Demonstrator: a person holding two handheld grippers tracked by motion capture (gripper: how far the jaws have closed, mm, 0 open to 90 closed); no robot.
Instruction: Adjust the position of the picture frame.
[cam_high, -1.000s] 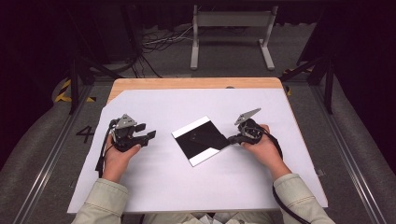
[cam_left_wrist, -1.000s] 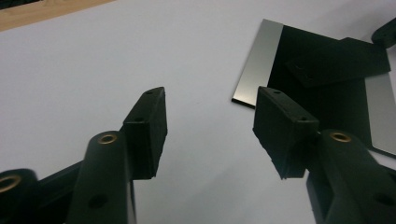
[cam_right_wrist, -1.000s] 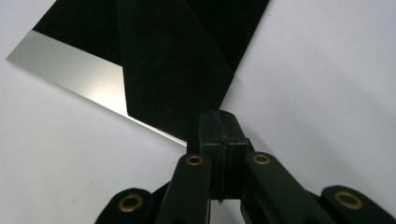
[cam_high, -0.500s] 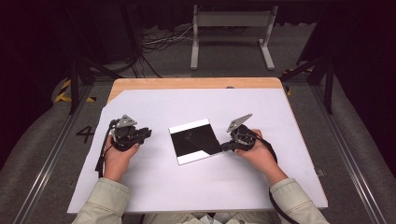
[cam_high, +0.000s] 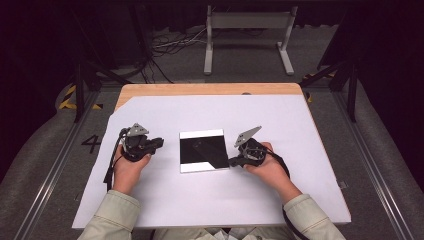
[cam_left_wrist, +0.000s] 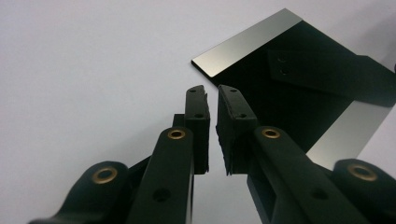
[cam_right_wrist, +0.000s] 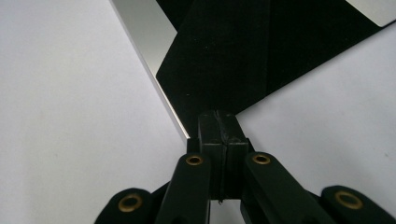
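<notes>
In the high view, a glossy black-and-white square plate (cam_high: 202, 150) lies mid-worktop (cam_high: 300, 130), between both tools.

In the left tool's view, the left tool (cam_left_wrist: 212, 95) has just been closing on nothing, a narrow gap remaining, near the plate's (cam_left_wrist: 299, 88) left edge.

In the right tool's view, the clenched right tool (cam_right_wrist: 218, 122) is seen at the plate's (cam_right_wrist: 224, 56) near-right corner; it may be skidded or scratched if pushed.

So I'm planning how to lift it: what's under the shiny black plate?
The black plate lies flat on the white sheet that covers the wooden table. What lies directly beneath the plate is covered. The shut right claw meets its corner.
</notes>
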